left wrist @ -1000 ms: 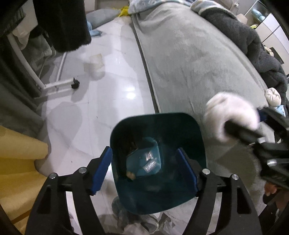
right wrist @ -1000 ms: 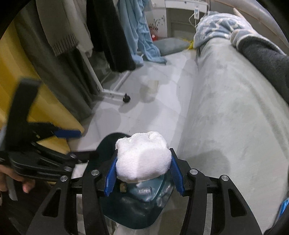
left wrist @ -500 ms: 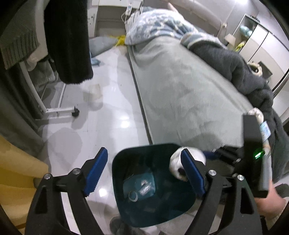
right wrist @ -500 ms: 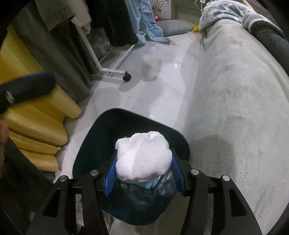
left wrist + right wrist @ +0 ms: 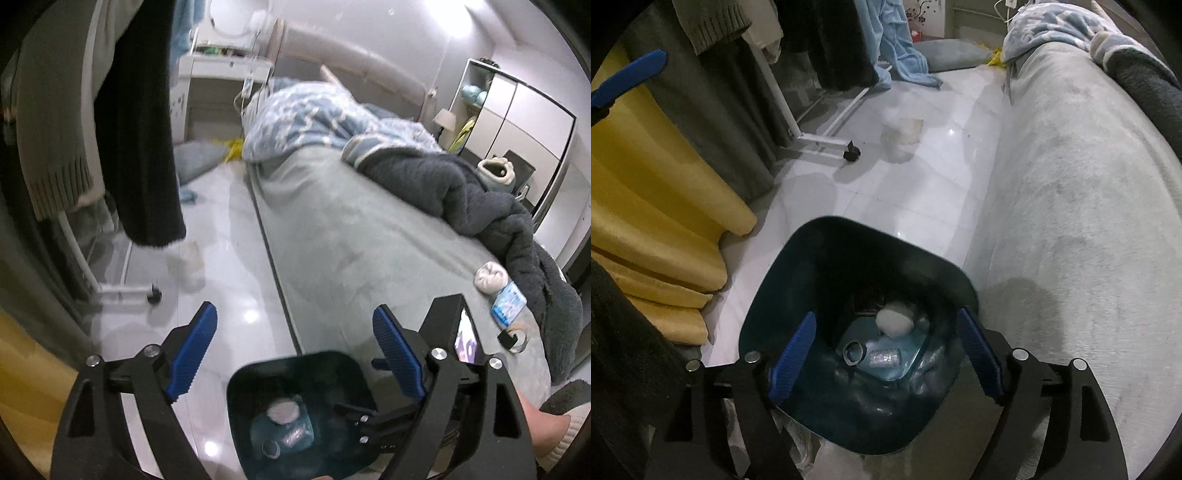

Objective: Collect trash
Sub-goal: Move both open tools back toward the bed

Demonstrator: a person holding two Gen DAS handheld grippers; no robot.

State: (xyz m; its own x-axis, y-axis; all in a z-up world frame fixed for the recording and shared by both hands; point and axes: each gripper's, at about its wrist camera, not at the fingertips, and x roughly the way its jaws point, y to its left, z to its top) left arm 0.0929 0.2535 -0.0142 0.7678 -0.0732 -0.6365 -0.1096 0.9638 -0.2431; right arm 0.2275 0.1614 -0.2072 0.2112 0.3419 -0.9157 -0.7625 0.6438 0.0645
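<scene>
A dark teal trash bin [image 5: 798,288] stands on the floor beside the bed; it also shows in the left wrist view [image 5: 236,413]. A white wad [image 5: 894,320] lies inside it on other trash, also seen in the left wrist view [image 5: 283,412]. My right gripper [image 5: 886,354] is open and empty, right above the bin's mouth. My left gripper [image 5: 295,354] is open and empty, above the bin's far rim. On the bed lie another white wad [image 5: 490,277], a blue-white packet [image 5: 508,303] and a small tape roll [image 5: 511,339].
The grey bed [image 5: 351,240] fills the right side, with a dark blanket [image 5: 480,206] on it. A clothes rack foot with a caster [image 5: 851,153] and hanging clothes stand at left. Yellow curtain folds [image 5: 646,206] lie on the floor by the bin.
My right gripper opened and the white wad dropped into the bin. My left gripper let go of the bin and rose, tilting up toward the bed.
</scene>
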